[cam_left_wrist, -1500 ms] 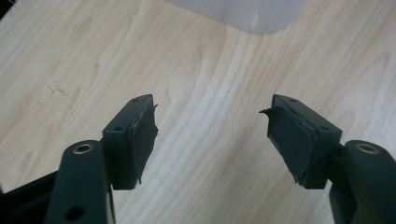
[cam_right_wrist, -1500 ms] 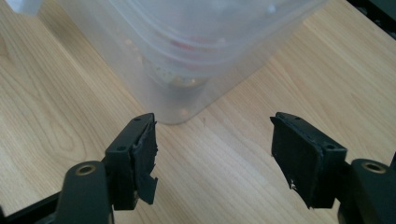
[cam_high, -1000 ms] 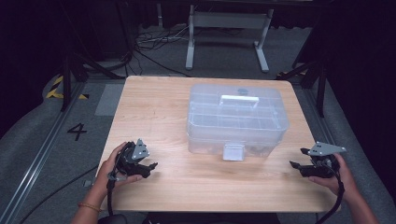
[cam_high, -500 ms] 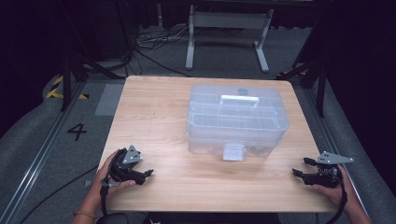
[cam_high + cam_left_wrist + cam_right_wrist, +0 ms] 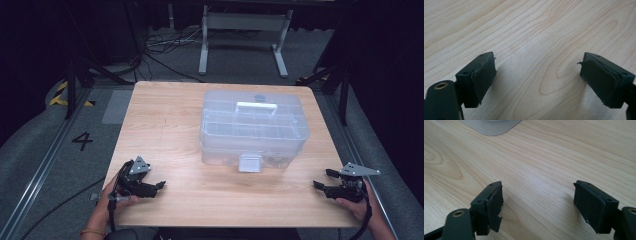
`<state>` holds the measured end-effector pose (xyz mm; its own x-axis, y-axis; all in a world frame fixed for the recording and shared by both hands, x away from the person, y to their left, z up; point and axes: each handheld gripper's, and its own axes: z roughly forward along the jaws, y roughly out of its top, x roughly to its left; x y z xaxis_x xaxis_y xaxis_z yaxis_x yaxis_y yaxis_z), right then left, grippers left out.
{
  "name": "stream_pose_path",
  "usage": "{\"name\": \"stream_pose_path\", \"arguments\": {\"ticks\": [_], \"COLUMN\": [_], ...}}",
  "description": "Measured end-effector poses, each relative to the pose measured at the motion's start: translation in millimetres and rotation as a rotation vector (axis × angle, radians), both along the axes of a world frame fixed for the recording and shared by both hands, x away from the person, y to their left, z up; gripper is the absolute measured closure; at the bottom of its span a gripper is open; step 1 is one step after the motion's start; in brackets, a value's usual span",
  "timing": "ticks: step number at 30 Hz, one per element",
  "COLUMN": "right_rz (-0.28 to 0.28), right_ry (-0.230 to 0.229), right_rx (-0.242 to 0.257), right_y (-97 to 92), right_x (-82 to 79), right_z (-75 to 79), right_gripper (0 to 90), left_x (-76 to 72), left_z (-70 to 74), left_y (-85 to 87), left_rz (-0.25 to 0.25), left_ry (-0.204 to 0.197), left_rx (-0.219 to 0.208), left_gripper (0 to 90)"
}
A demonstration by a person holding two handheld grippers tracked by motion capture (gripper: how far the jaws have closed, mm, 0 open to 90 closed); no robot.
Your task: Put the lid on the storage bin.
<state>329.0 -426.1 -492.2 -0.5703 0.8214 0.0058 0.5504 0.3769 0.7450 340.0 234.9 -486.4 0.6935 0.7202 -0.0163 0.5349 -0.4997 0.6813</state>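
A: From the high view, we have the clear plastic box point(image 5: 254, 131) standing shut in the middle of the table point(image 5: 165, 120), its latch facing us. Our left gripper point(image 5: 159, 185) sits low at the near left corner and our right gripper point(image 5: 320, 184) at the near right edge, both well apart from the box. A second ago both hands were higher; they have sunk towards the tabletop.

B: And in the left gripper view?

A: We see the two black pads point(image 5: 484, 75) wide apart over bare wood, nothing between them. The jaws have just been opening.

B: The right gripper view?

A: The same: jaws spread wide and just opened further, empty, with a corner of the box point(image 5: 491, 126) at the top edge.

B: So we judge that we are settled and ready, with the reach for the box not yet begun.
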Motion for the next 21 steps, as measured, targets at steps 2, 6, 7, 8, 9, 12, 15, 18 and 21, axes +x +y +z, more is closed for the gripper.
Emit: {"name": "stream_pose_path", "arguments": {"ticks": [2,6,7,8,9,12,15,18,21], "right_rz": [0.0,0.0,0.0,0.0,0.0,0.0,0.0,-0.006,-0.006], "right_ry": [0.0,0.0,0.0,0.0,0.0,0.0,0.0,0.0,-0.001], "right_rx": [0.0,0.0,0.0,0.0,0.0,0.0,0.0,0.001,-0.001], "right_y": [0.0,0.0,0.0,0.0,0.0,0.0,0.0,0.5,0.5], "right_x": [0.0,0.0,0.0,0.0,0.0,0.0,0.0,0.3,0.2], "right_z": [0.0,0.0,0.0,0.0,0.0,0.0,-0.1,-0.1,0.0], "right_gripper": [23.8,23.8,23.8,23.8,23.8,23.8,23.7,23.6,23.5], "left_x": [0.1,0.2,0.2,0.2,0.3,0.3,0.3,0.4,0.4], "left_z": [0.1,0.1,0.1,0.1,0.2,0.1,0.0,0.2,0.1], "left_y": [-0.4,-0.5,-0.5,-0.5,-0.4,-0.5,-0.6,-0.4,-0.5], "left_rz": [0.002,0.003,0.003,0.003,0.003,0.003,0.004,0.003,0.004], "left_ry": [-0.004,-0.003,-0.003,-0.003,-0.003,-0.003,-0.001,-0.004,-0.004], "left_rx": [0.004,0.004,0.004,0.004,0.005,0.005,0.002,0.006,0.005], "left_gripper": [13.3,13.0,13.0,13.0,13.0,13.0,12.9,12.9,12.8]}}
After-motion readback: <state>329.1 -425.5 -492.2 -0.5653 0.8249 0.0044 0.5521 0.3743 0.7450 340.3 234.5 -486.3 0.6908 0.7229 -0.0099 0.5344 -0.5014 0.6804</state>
